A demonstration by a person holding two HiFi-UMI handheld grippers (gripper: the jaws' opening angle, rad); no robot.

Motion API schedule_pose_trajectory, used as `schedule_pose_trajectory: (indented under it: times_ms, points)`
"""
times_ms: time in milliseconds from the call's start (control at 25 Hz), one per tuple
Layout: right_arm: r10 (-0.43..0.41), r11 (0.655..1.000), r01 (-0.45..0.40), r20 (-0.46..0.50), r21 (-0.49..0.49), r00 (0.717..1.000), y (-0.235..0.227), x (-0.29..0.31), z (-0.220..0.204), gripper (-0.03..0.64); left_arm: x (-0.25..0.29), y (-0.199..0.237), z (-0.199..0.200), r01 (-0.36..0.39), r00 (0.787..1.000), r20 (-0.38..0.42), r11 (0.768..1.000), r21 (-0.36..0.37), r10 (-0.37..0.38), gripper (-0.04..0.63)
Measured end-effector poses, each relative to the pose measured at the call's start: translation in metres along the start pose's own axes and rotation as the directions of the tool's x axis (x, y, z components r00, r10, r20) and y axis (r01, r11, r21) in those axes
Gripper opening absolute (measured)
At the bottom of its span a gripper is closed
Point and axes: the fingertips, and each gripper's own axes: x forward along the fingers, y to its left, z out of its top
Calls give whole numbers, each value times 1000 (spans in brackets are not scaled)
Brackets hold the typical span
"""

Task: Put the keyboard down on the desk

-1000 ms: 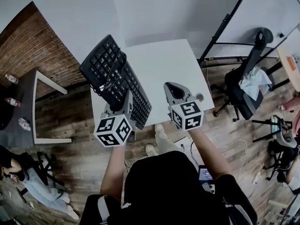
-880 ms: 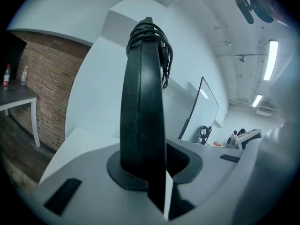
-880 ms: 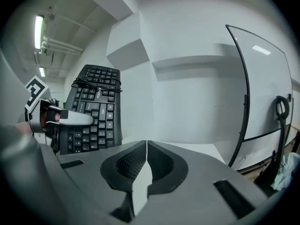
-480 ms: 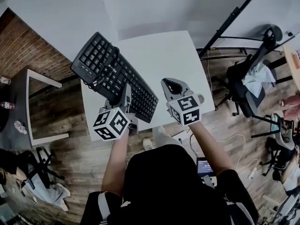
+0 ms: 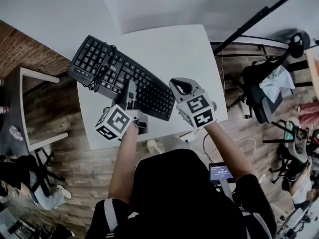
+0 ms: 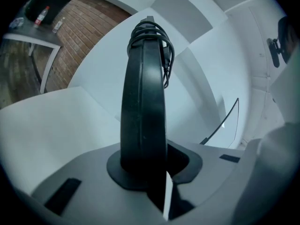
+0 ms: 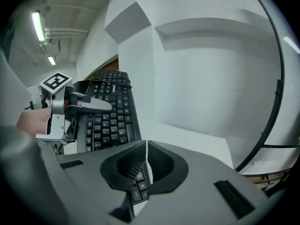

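We're holding the keyboard (image 5: 149, 91) low over the white desk (image 5: 174, 49), its cable (image 5: 101, 69) bundled on its left end. The left gripper (image 5: 130, 89) is clamping its near edge. The right gripper (image 5: 179, 86) is hovering clenched and empty beside its right end.

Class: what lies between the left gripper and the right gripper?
One end of the black keyboard, over the white desk. The head view shows it; the left gripper grips the keyboard's edge, and the right gripper is shut.
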Motion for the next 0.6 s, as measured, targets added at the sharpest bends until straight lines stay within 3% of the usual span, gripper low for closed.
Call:
schedule_pose_trajectory:
  times_ms: [320,600]
  points:
    - [98,995,-100,-68,-26,993,0,39,-5,43,38,43,3,-41,996,79,988,-146,53,84]
    - [178,983,-182,-115,-29,977,14,52,-21,46,55,72,-4,-55,985,142,957,-284,99,84]
